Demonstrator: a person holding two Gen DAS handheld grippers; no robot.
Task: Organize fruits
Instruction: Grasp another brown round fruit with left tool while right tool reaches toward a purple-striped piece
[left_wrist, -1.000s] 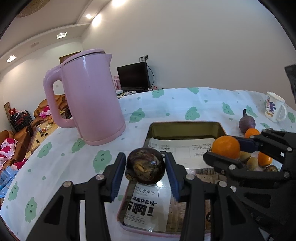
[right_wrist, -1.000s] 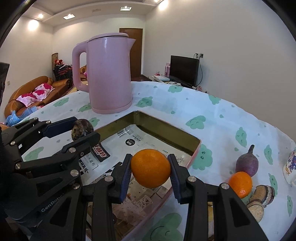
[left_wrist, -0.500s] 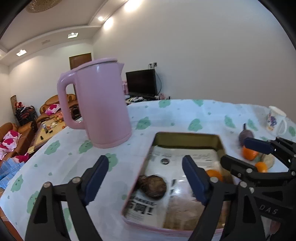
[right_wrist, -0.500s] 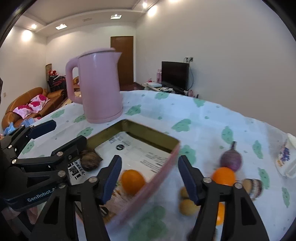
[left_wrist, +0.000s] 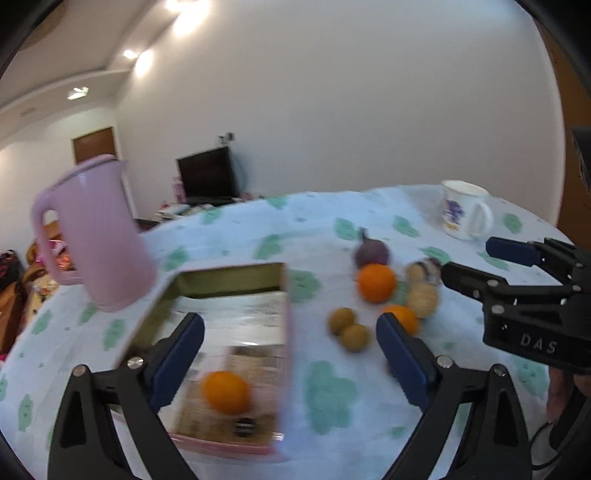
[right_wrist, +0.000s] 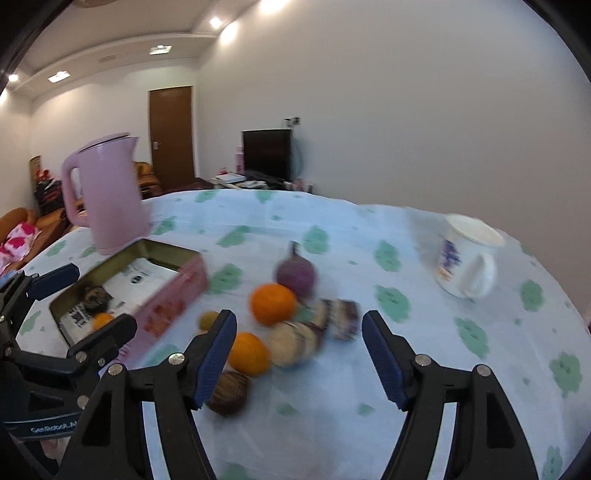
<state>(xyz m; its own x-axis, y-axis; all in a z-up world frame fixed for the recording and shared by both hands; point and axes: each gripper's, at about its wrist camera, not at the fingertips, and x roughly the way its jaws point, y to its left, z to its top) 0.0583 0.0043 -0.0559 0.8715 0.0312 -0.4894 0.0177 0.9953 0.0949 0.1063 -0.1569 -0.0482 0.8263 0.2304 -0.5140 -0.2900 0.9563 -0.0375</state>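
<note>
Both fruits, gripped a second ago, now lie in the pink tray: orange near its front, dark passion fruit further back. We note both grippers have swung right, toward the loose fruit pile.

Left gripper: jaws have just been opening, now spread wide, nothing btwn them; it hangs over the tray's right rim and the tablecloth.

Right gripper: jaws likewise just opened, spread, empty, above the pile.

Pile, near to far: brown passion fruit, orange no. 2, pale cut halves, small green-brown fruit, larger orange, purple fig-like fruit.

Beyond: white mug at right, pink kettle at left, behind the tray. Frames blurred; finer detail n/a.
</note>
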